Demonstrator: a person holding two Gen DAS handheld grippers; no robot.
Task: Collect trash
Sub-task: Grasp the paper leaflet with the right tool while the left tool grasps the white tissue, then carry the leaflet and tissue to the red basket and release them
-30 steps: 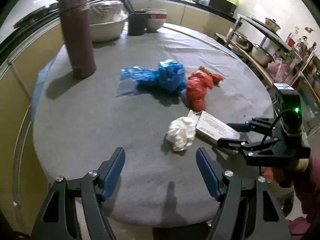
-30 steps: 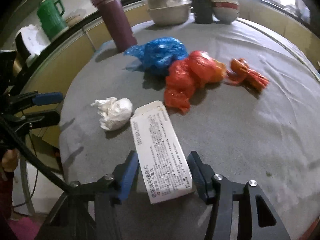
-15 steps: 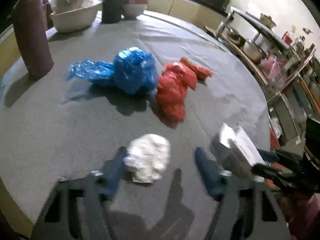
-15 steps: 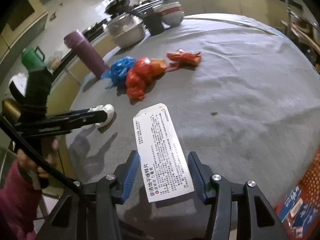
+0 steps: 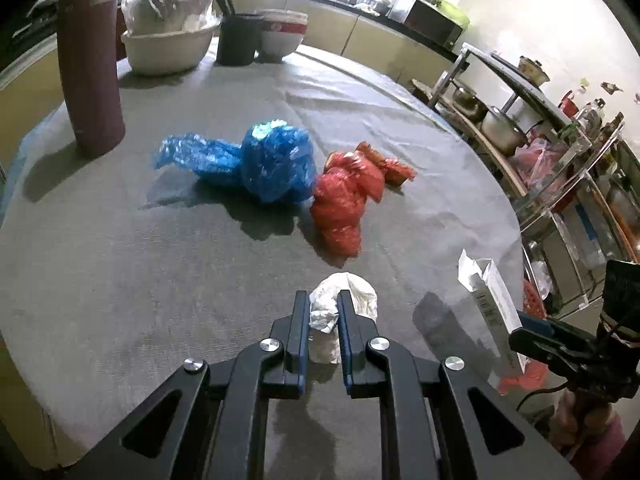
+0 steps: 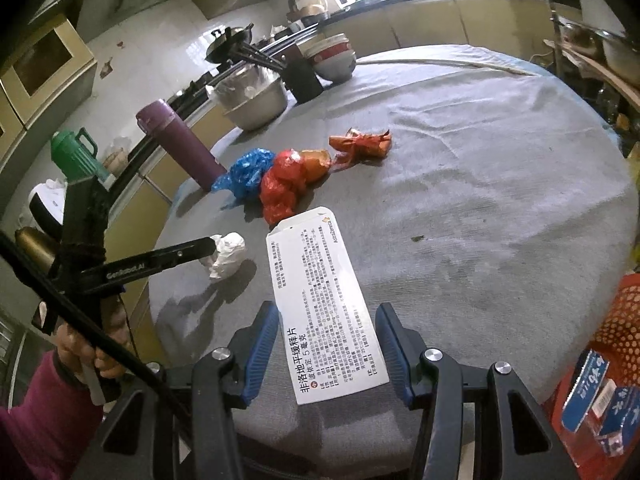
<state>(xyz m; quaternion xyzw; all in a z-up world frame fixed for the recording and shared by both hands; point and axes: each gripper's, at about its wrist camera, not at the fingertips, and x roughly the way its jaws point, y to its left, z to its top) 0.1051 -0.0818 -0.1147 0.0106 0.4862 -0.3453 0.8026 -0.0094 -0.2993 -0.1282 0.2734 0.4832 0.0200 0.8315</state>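
Observation:
My left gripper is shut on a crumpled white paper wad near the front edge of the round grey table; the wad also shows in the right wrist view. My right gripper is shut on a white medicine box and holds it above the table's edge; the box also shows in the left wrist view. A blue plastic bag, a red plastic bag and an orange wrapper lie mid-table.
A maroon flask, a metal bowl, a black cup and stacked bowls stand at the table's far side. A red mesh basket with small boxes is at the lower right. Shelves with pots stand to the right.
My left gripper moved forward and shut on the white paper wad. My right gripper lifted the medicine box off the table and drew it back toward the edge.

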